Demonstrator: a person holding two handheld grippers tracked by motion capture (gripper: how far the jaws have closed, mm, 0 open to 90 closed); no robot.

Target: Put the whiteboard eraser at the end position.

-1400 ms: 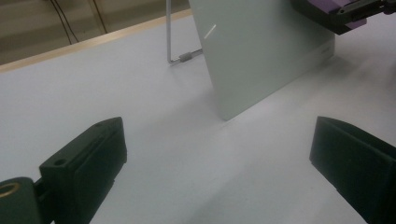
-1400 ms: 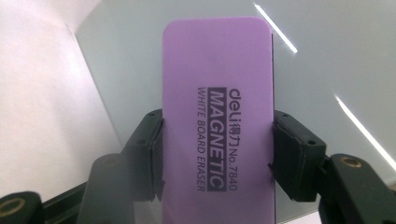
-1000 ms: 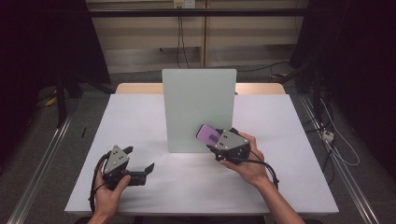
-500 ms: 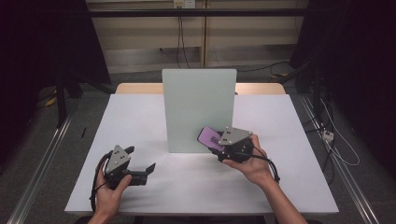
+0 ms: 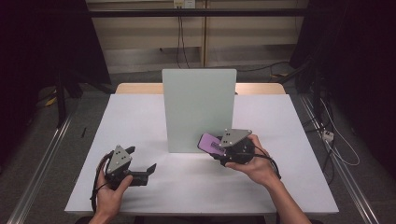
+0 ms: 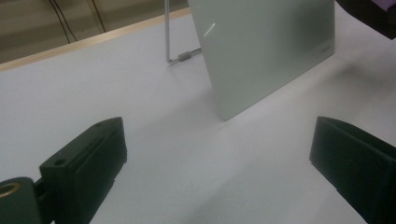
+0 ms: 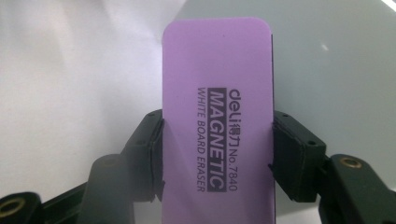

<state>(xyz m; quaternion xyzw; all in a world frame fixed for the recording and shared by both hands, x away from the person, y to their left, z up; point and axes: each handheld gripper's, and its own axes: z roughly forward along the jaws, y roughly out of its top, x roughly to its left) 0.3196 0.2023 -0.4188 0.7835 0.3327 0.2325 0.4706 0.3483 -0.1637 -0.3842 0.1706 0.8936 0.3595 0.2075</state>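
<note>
A pale green whiteboard (image 5: pixel 198 109) stands upright on a wire stand near the middle of the white table (image 5: pixel 140 116). My right gripper (image 5: pixel 219 145) is shut on a purple whiteboard eraser (image 5: pixel 209 143), held at the board's lower right corner. In the right gripper view the eraser (image 7: pixel 217 126) is clamped between both black jaws, its label reading "MAGNETIC WHITE BOARD ERASER", with the board (image 7: pixel 336 65) just behind it. My left gripper (image 5: pixel 145 171) rests low on the table at the front left, open, nothing between its jaws. The left gripper view looks at the board (image 6: pixel 266 51) and its wire stand (image 6: pixel 180 57).
The table's wooden far edge (image 5: pixel 140 87) shows behind the board. Metal rails (image 5: pixel 42 149) run along the floor on both sides, and cables (image 5: pixel 336 140) lie on the floor at the right. Bare tabletop lies between the two grippers.
My right gripper with the eraser has drifted slightly down and right along the board's lower right area. The left gripper has stayed in place.
</note>
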